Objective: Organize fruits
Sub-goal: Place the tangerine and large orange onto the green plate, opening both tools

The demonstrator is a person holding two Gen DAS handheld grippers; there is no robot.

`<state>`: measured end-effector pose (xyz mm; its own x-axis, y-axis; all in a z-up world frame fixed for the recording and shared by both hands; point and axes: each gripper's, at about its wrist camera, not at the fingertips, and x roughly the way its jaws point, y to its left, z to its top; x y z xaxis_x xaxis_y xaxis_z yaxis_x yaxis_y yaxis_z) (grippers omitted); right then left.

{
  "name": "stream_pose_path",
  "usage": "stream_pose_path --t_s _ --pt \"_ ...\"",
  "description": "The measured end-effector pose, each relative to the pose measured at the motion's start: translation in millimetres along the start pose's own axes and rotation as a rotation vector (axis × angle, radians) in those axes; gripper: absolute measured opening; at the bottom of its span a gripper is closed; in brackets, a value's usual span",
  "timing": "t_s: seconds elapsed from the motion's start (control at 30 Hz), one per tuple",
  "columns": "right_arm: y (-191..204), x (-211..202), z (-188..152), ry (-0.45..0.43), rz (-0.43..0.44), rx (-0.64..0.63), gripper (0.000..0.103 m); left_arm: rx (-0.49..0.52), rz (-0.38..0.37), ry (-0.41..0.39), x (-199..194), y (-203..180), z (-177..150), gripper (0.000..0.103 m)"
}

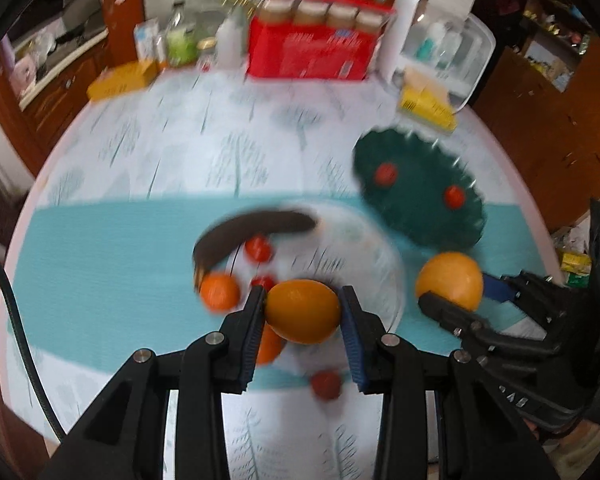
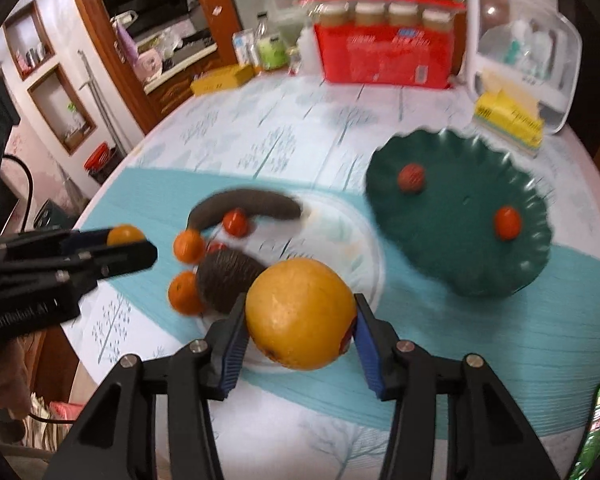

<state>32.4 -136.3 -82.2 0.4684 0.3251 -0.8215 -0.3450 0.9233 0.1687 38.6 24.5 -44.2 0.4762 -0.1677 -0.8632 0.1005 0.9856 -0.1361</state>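
Note:
My left gripper (image 1: 303, 312) is shut on an orange (image 1: 302, 310) and holds it above the white plate (image 1: 364, 240). My right gripper (image 2: 300, 316) is shut on a bigger orange (image 2: 300, 312), also above the table; both show in the other view, the right gripper (image 1: 452, 292) and the left gripper (image 2: 132, 244). A dark green plate (image 2: 460, 224) at the right holds two small red fruits (image 2: 411, 177) (image 2: 507, 222). On and around the white plate (image 2: 352, 240) lie two blackened bananas (image 2: 248, 204) (image 2: 228, 276), small oranges (image 2: 189, 245) and red fruits (image 2: 236, 221).
At the table's far edge stand a red box of jars (image 2: 384, 52), a white container (image 2: 520, 52), yellow boxes (image 2: 508, 120) (image 2: 220, 78) and bottles (image 2: 270, 48). Wooden cabinets (image 2: 112, 40) surround the round table with its teal cloth (image 2: 480, 340).

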Motion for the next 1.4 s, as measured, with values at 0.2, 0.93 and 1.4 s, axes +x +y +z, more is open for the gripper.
stream_pose_path --t_s 0.2,0.93,1.4 --pt "-25 -44 37 -0.114 -0.083 0.037 0.049 0.078 -0.032 -0.096 -24 -33 58 0.035" --pt "-166 -6 101 -0.138 -0.328 0.294 0.049 0.189 -0.105 0.066 142 -120 173 0.035" --pt "-176 71 65 -0.035 -0.290 0.310 0.050 0.230 -0.172 0.219 256 -141 157 0.035"
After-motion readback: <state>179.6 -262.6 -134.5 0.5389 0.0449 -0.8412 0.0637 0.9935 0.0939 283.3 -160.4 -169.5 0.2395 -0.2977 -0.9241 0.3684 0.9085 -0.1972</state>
